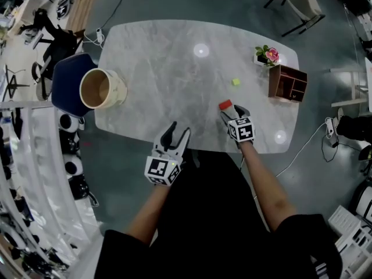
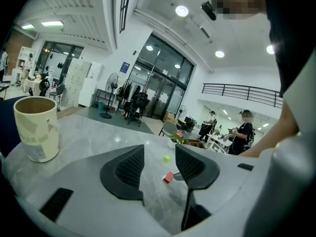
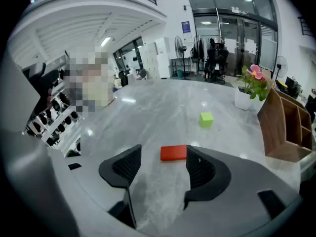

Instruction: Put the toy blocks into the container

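Note:
A flat red block (image 1: 225, 104) (image 3: 174, 152) lies on the grey marble table (image 1: 168, 74), just beyond my right gripper's tips. My right gripper (image 1: 231, 115) (image 3: 160, 163) is open, pointing down at the table, with nothing between its jaws. A small yellow-green cube (image 1: 235, 82) (image 3: 206, 119) sits farther out. The container, a tan cup-shaped tub (image 1: 102, 88) (image 2: 36, 128), stands at the table's left edge. My left gripper (image 1: 176, 137) (image 2: 159, 164) hovers open at the near table edge, empty; the red block (image 2: 169, 177) and green cube (image 2: 167, 159) show past its jaws.
A brown wooden organiser (image 1: 287, 83) (image 3: 285, 127) and a white pot with a pink flower (image 1: 267, 56) (image 3: 250, 89) stand at the table's right end. A dark blue chair (image 1: 67, 83) is beside the tub. Cables and shelving ring the floor.

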Motion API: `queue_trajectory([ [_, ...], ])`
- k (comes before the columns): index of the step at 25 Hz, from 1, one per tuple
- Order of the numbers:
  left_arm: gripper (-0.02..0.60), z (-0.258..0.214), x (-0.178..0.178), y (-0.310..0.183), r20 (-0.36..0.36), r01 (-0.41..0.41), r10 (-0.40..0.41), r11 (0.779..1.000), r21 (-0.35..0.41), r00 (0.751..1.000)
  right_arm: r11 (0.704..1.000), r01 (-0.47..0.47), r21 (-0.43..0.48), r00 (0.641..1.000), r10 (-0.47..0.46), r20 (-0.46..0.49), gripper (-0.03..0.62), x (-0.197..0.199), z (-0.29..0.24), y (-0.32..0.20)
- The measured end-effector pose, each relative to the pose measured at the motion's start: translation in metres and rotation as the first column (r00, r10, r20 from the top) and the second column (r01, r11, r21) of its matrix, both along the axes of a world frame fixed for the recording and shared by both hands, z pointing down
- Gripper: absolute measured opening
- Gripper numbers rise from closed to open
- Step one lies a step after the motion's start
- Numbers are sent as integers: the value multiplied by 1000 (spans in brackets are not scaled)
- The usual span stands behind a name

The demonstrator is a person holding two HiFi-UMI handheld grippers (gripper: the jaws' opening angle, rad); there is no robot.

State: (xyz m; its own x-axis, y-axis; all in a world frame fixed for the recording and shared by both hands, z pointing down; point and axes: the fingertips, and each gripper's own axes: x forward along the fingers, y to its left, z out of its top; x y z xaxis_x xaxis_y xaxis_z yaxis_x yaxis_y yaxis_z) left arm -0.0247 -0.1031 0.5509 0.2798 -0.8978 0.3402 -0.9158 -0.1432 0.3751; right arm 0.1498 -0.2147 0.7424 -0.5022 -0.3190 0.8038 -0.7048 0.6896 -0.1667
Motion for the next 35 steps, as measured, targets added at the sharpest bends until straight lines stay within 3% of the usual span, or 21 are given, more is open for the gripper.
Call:
queue_trajectory([
  [5,179,13,-6,5,-3,19,-19,999,-36,1000,1000,-19,-5,998,19,-56,257,1,28,-14],
  [9,179,20,-4,9,-7,39,-39,998,-58,999,1000,18,-5,996,-18,-82,264,-5,42,-16],
  [23,179,11,14,4,-5,99,-99,995,-19,995,998,63,0,984,-62,-167,264,-8,69,-18],
  [29,179,4,21,14,12,149,-149,989,-11,989,998,66,10,988,-64,-141,262,-11,68,-23],
  [35,179,-7,15,24,47,217,-217,976,14,975,991,133,9,987,-132,-96,262,-26,60,-21],
])
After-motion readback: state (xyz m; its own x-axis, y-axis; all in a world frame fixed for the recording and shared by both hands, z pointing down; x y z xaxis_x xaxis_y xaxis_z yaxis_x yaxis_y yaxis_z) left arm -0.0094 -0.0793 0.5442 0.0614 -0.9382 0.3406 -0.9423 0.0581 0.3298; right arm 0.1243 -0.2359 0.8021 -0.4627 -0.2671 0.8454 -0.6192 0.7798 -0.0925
